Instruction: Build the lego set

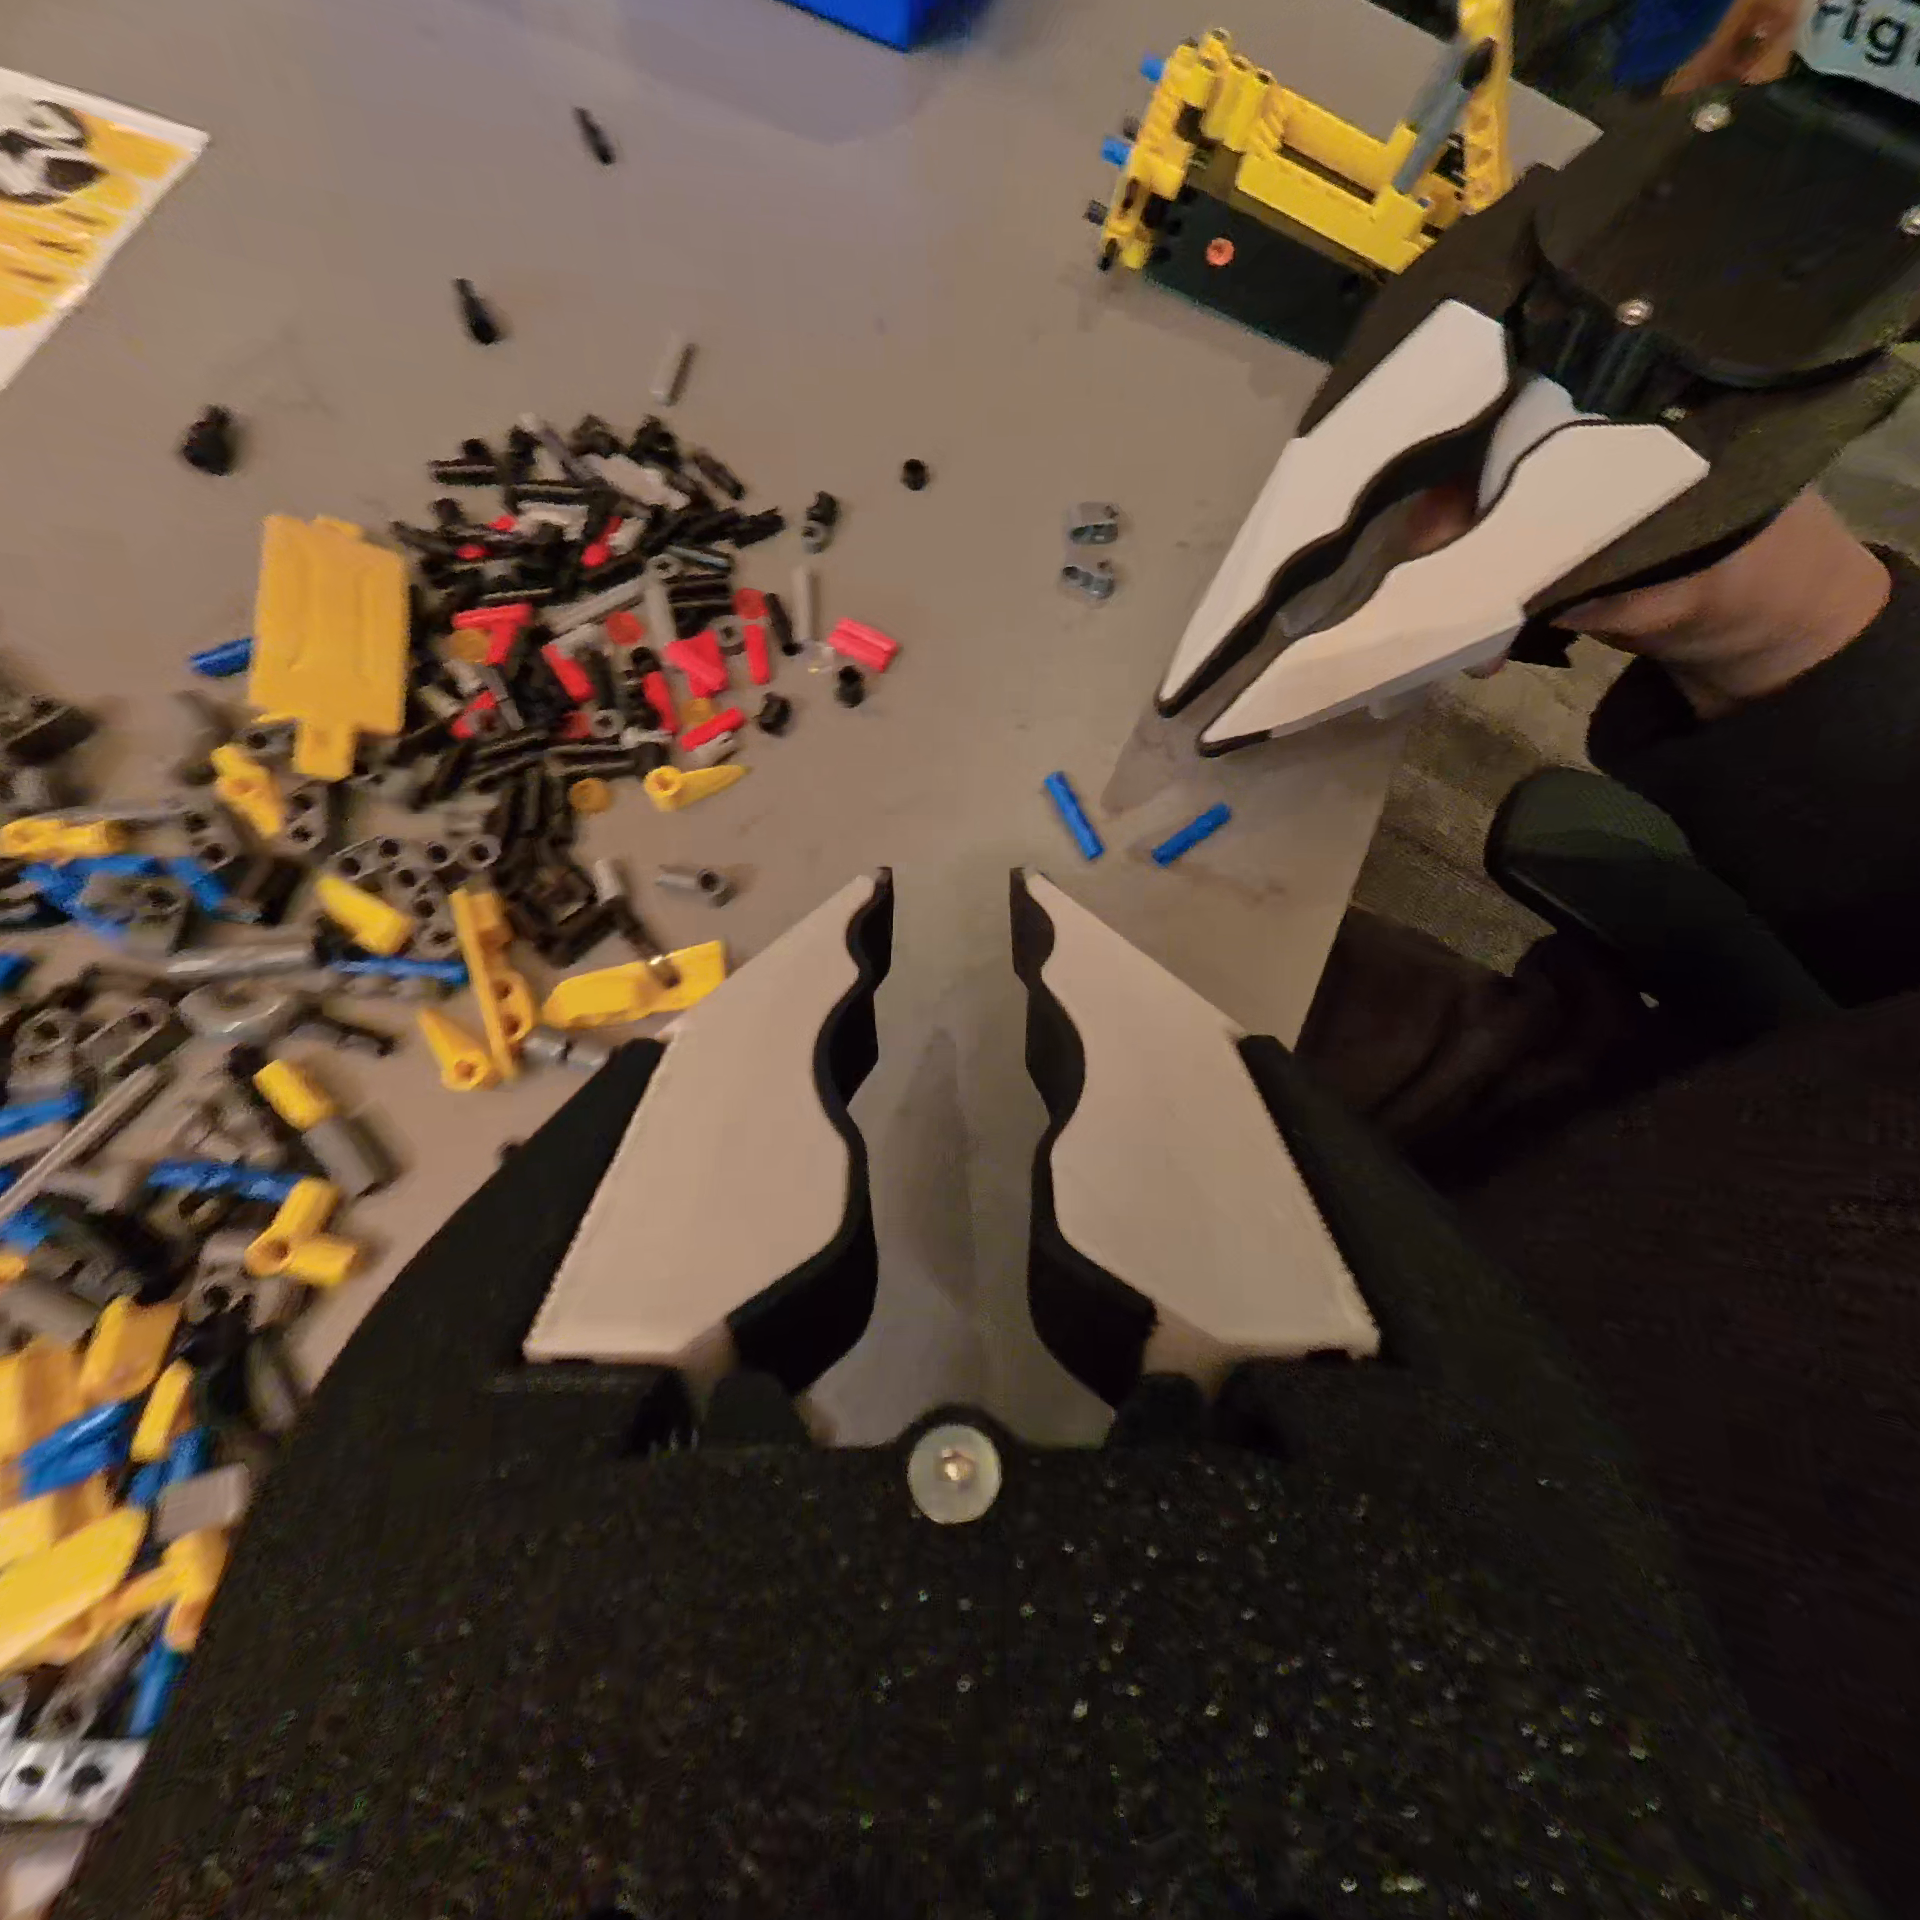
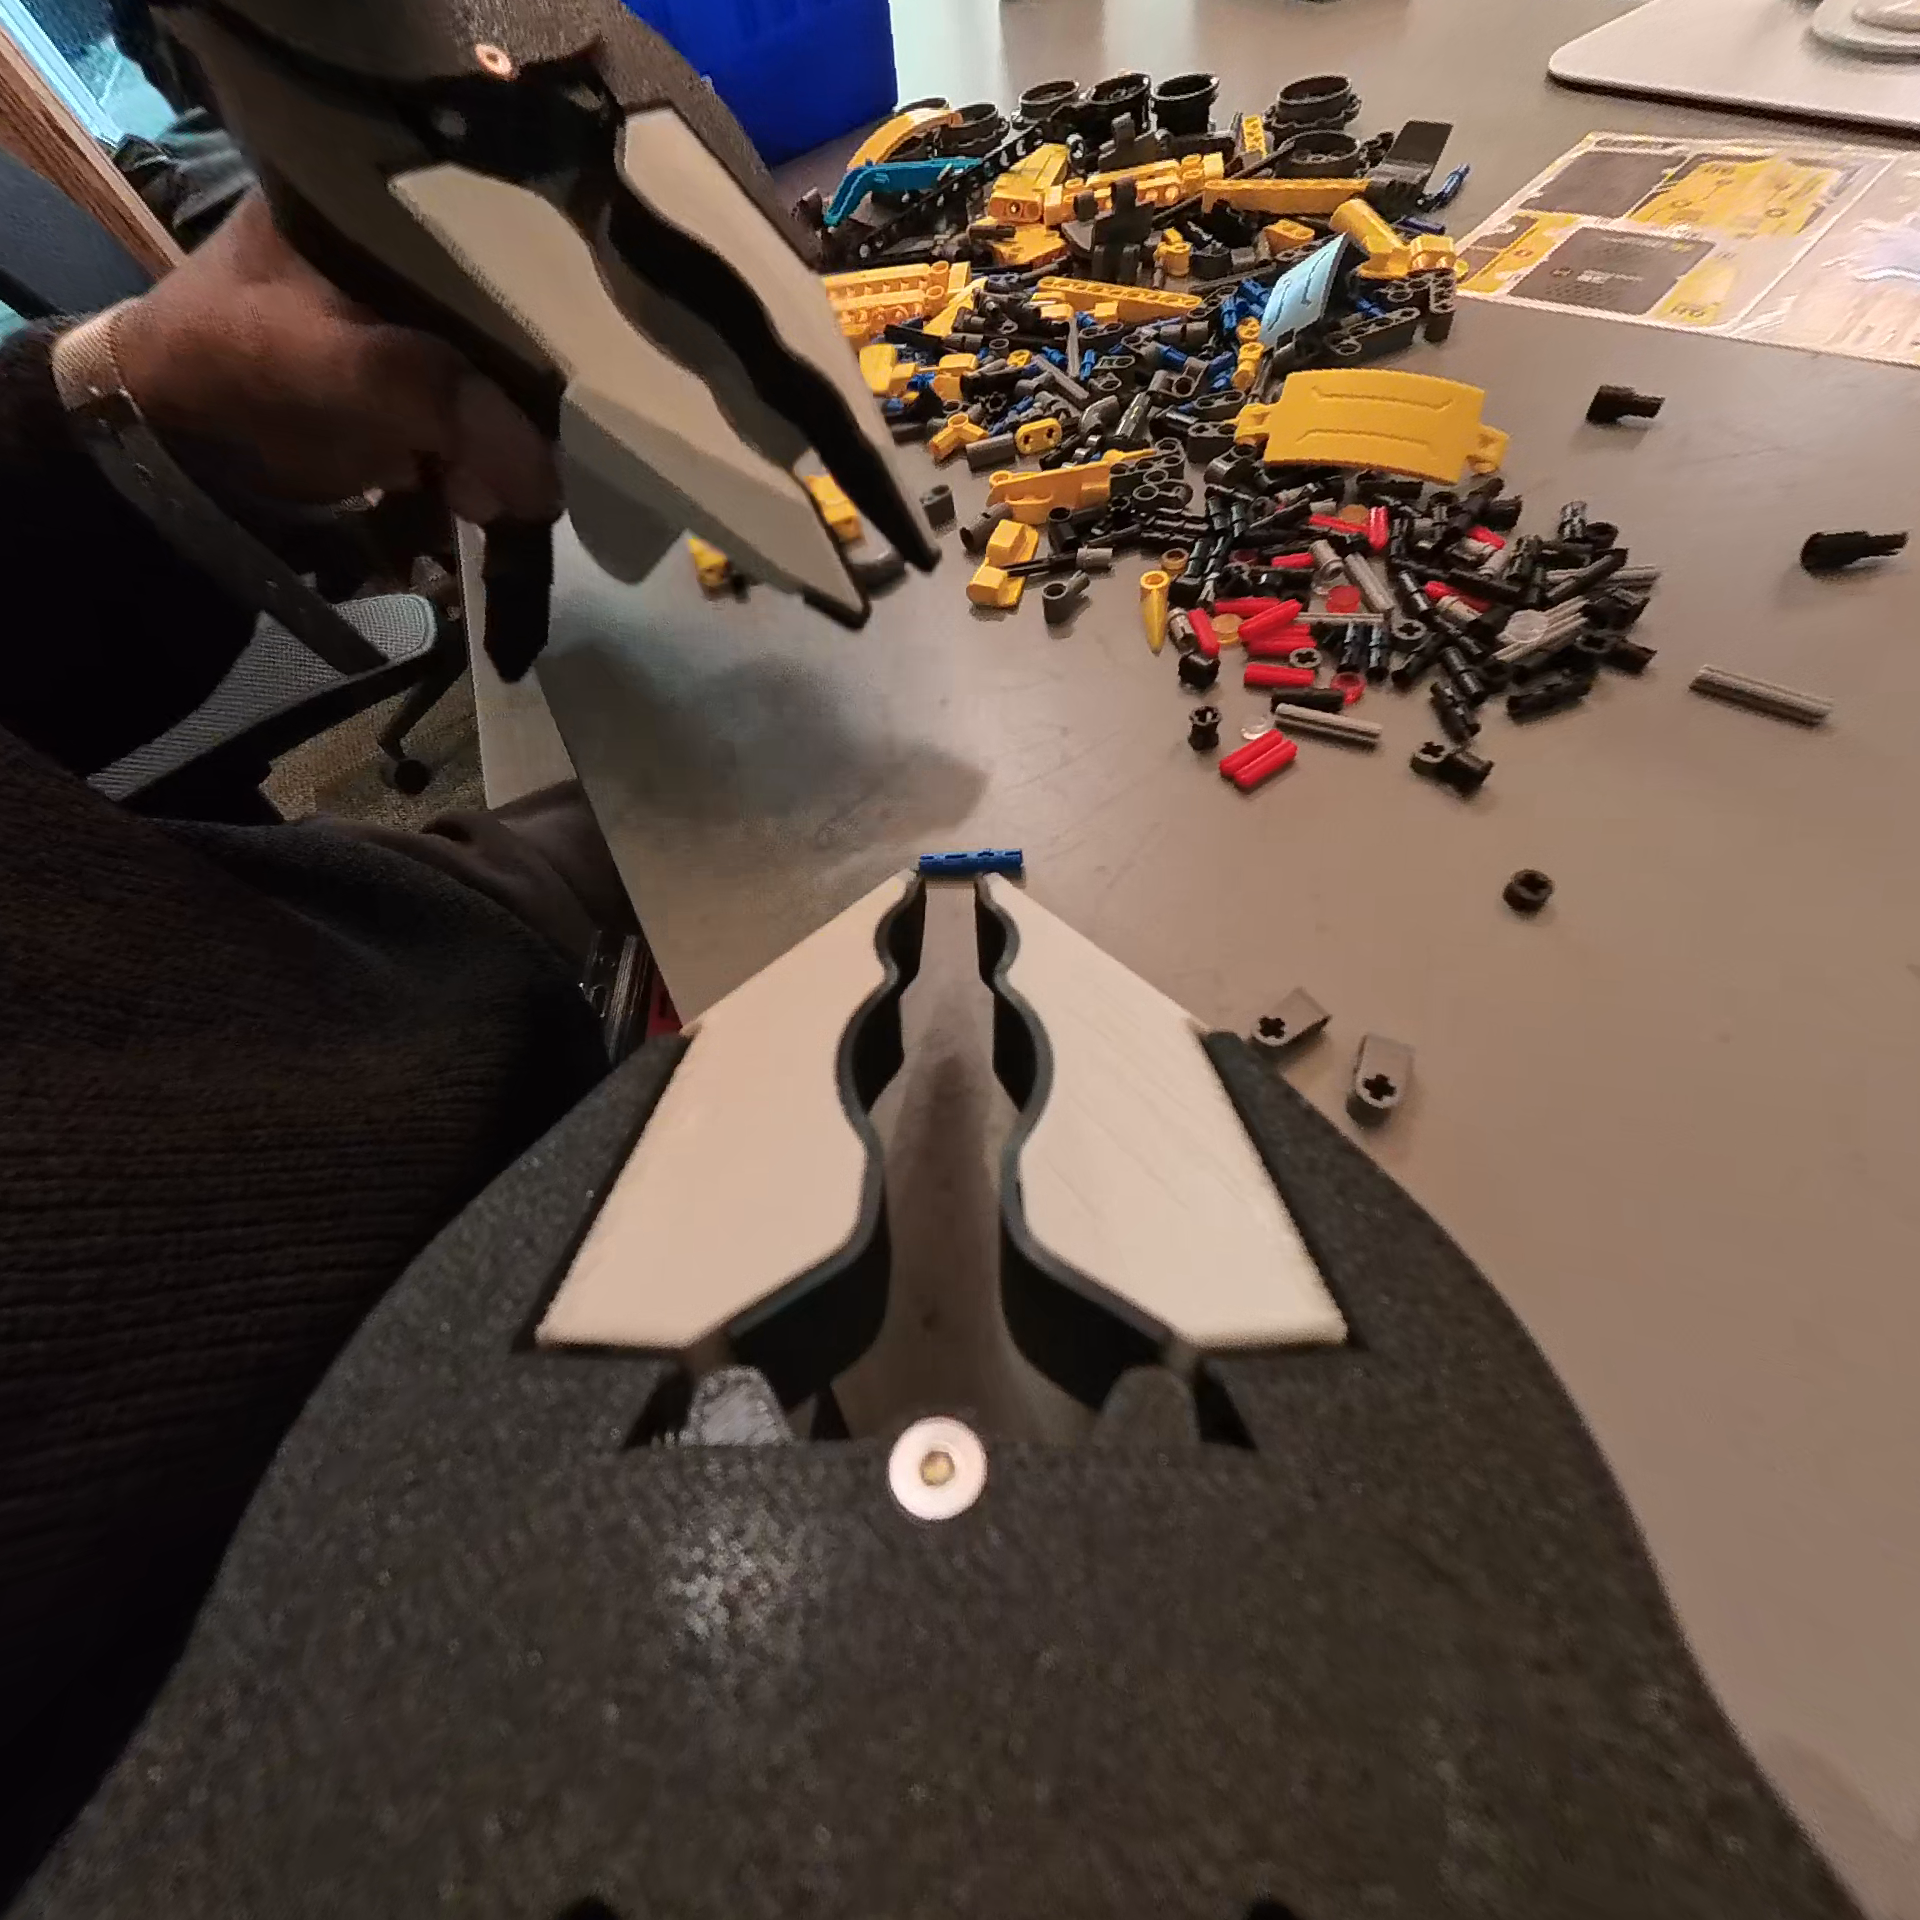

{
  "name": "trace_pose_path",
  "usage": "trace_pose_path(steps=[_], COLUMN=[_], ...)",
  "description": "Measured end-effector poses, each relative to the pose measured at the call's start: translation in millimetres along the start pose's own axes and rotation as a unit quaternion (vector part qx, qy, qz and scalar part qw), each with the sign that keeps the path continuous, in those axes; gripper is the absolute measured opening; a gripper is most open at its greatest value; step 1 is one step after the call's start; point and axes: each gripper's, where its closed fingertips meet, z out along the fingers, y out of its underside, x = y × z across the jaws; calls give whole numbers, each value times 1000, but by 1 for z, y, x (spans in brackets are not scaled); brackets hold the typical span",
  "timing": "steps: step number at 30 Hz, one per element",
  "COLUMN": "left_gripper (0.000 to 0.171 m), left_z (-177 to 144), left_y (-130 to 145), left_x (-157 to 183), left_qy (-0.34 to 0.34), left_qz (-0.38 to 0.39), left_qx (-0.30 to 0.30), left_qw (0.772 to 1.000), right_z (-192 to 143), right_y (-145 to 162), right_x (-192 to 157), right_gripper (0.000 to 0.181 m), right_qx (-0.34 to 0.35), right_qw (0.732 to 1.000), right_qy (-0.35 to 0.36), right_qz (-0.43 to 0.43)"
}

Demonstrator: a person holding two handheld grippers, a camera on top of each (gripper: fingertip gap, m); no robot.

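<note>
Tongs, R point(image 2: 970, 878) over blue pin point(image 2: 970, 860); L point(image 1: 951, 883) empty.

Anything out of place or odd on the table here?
Nothing damaged. Building parts lie in a loose heap, with strays scattered beyond it: two blue pins near the table edge and two grey connectors.

Bare grey counter point(image 1: 935, 312) lies open on the near side of the heap of small black, red and yellow plastic building pieces point(image 1: 582, 644); two blue plastic pins point(image 1: 1070, 816) lie there, the yellow half-built model point(image 1: 1278, 177) beyond.
</note>
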Motion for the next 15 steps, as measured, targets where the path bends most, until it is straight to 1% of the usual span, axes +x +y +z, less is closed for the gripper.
trace_pose_path(steps=[5, 8, 9, 11, 13, 15], left_gripper=[22, 22, 25, 37, 44, 47], left_z=[-32, -58, -67, -85, -101, -113], left_y=[9, 15, 16, 15, 14, 18], left_x=[-37, -65, -73, -84, -94, -105], left_qy=[-69, -128, -143, -163, -177, -196], left_qz=[-35, -60, -65, -75, -93, -108], left_qx=[10, 26, 38, 66, 93, 101], left_qw=[997, 990, 987, 981, 976, 969], right_z=[0, 0, 0, 0, 0, 0], right_y=[0, 0, 0, 0, 0, 1], right_x=[0, 0, 0, 0, 1, 1], right_gripper=[9, 9, 9, 9, 9, 9], right_qx=[1, 1, 0, -1, -2, -3], right_qw=[1000, 1000, 1000, 1000, 1000, 1000], right_qy=[1, 1, 1, 0, 0, 0], right_qz=[0, 1, 1, 3, 5, 6])
